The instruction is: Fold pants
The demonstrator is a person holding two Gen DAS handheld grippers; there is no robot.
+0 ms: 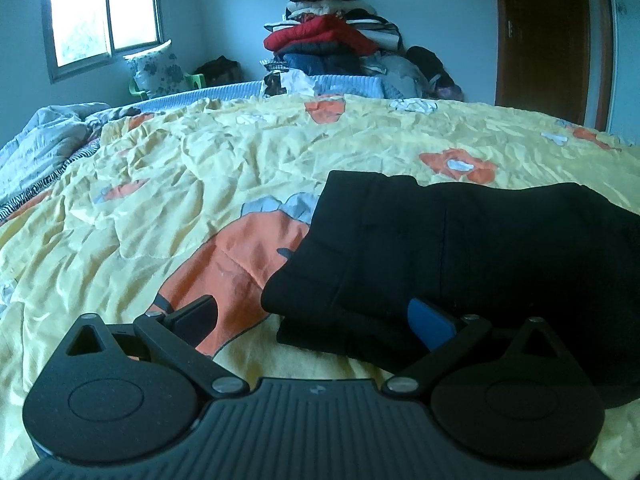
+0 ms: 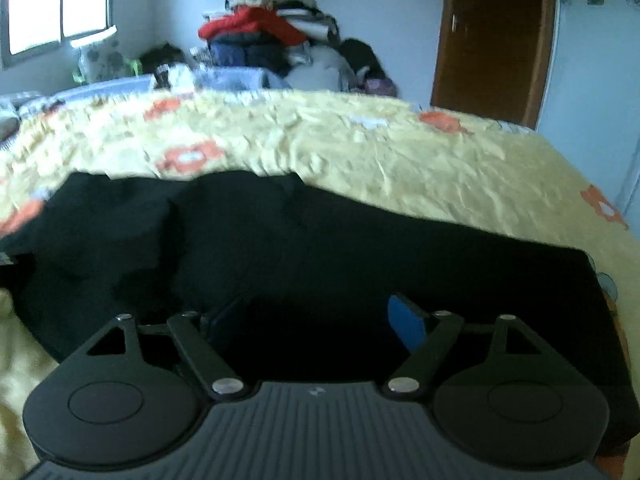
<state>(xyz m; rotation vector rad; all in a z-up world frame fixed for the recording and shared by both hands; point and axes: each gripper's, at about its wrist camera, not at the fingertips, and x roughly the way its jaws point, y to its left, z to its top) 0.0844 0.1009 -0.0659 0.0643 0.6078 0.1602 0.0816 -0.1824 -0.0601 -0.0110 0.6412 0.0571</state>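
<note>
The black pants (image 1: 460, 248) were laid folded on the yellow quilt (image 1: 200, 184). The left gripper (image 1: 316, 320) was spread wide at their near-left corner; the right gripper (image 2: 316, 320) was spread wide over them, nothing gripped.

One pair of pants, two grippers, one bed cover

One folded pair of black pants (image 1: 460, 248) lies just ahead of the left gripper (image 1: 312, 316), one of two grippers; the right gripper (image 2: 316, 320) is the second, each with two fingers set wide apart. One yellow bed cover (image 1: 200, 160) spreads beneath both tools. Far ahead stand one heap of clothes (image 1: 332, 36), one window (image 1: 102, 8) with two panes, one brown door (image 1: 544, 36), one flowered pillow (image 1: 156, 68).
</note>
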